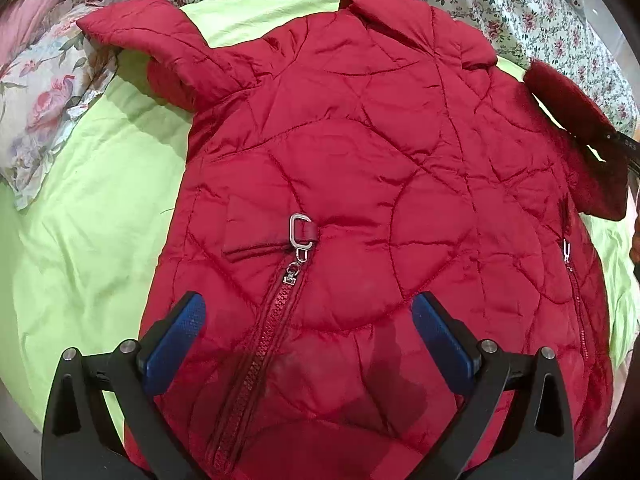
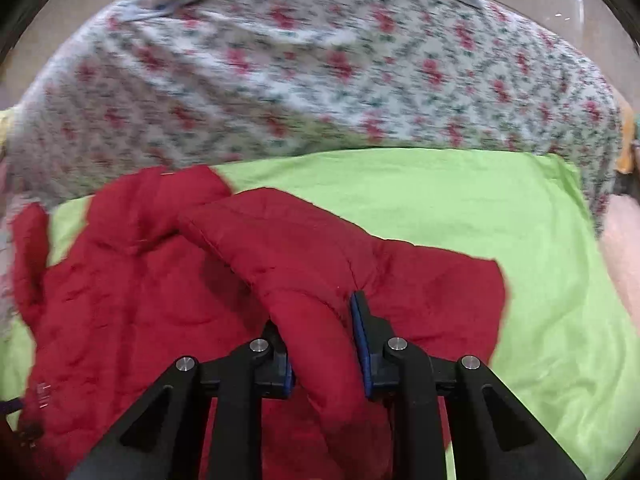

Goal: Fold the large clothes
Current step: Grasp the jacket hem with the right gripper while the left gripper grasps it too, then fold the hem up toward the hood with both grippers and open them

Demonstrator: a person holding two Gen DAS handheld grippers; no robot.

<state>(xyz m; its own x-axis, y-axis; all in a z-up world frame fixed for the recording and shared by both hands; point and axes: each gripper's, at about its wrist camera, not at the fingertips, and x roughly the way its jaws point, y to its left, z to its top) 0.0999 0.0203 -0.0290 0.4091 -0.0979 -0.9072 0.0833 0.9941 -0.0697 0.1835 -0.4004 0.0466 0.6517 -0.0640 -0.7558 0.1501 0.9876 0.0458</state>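
While the jacket (image 1: 360,184) lies spread on the green sheet (image 1: 92,216), the right gripper (image 2: 326,344) pinches its right sleeve (image 2: 304,280); the left gripper (image 1: 308,340) hovers spread above the near hem. Carry the sleeve leftward across the chest, keeping it flat.

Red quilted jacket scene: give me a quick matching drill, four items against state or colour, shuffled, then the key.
Items:
1. left gripper
2. right gripper
3. bedsheet
4. pocket zipper pull

States:
A. lime green
B. silver metal
C. open, above the red quilted jacket
D. shut on the jacket sleeve

Pairs: 1-C, 2-D, 3-A, 4-B
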